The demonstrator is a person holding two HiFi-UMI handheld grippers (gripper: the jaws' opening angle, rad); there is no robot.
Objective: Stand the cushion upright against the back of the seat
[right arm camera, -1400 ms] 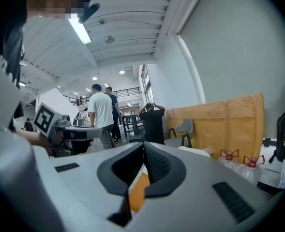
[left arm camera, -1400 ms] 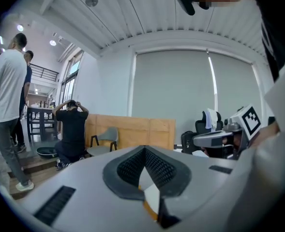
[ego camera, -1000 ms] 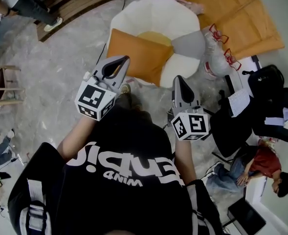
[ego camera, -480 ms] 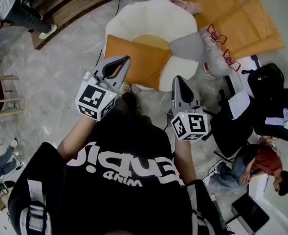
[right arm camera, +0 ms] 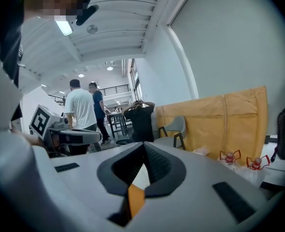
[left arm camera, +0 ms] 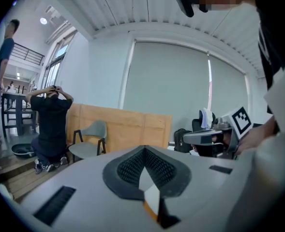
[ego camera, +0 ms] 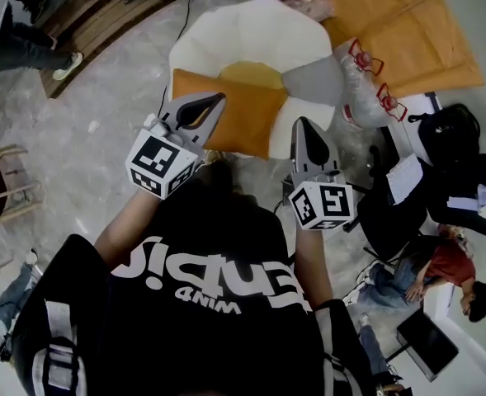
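The left claw (ego camera: 213,100) is pressed together with nothing in it, and so is the right claw (ego camera: 303,124) - likely because neither has anything to grip yet. Both point forward and slightly down toward the orange cushion (ego camera: 236,115), which lies flat across the front of the white seat (ego camera: 251,33) with its near edge toward the person. The claws seem to be lining up on that edge. Both forearms stretch out from the chest, side by side and apart, bracketing the cushion's near side.
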